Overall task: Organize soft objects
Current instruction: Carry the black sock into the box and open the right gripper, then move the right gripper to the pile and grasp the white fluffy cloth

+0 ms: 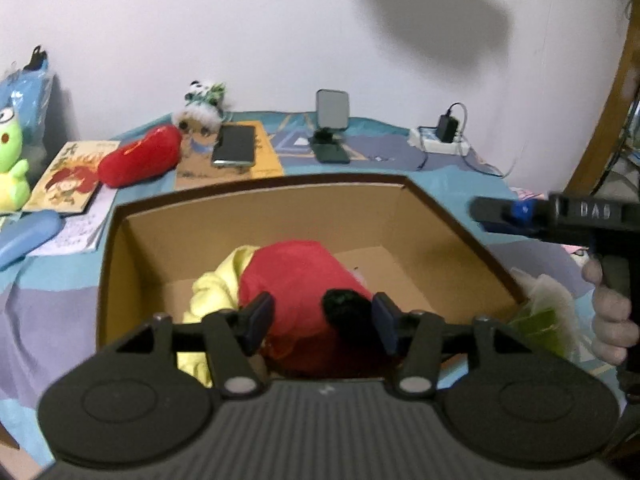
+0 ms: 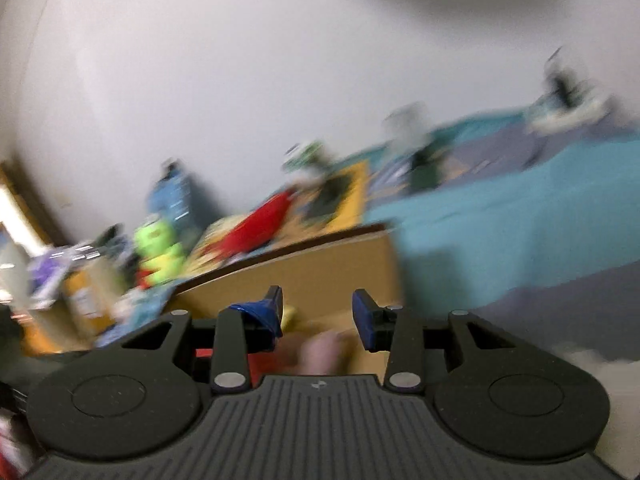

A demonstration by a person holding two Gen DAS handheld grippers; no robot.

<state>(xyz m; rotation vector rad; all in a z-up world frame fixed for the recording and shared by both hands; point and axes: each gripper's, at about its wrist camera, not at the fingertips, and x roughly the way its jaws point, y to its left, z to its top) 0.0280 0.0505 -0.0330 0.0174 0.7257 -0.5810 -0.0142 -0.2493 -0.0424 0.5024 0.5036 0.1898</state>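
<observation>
While agape above smooth brown cardboard box [image 1: 280, 216], left claw [image 1: 322, 308] astride rounded red plush [image 1: 292, 272]; right claw [image 2: 318, 304] likewise parted.

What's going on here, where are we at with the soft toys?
A person is sorting plush toys into a cardboard box on the bed. The left gripper hangs over the box with its jaws apart around a red and yellow plush toy that lies inside; the pads do not appear to press it. The right gripper is open with nothing between its pads, at the box's right side; its own view is blurred. A red plush and a green frog plush wait outside.
</observation>
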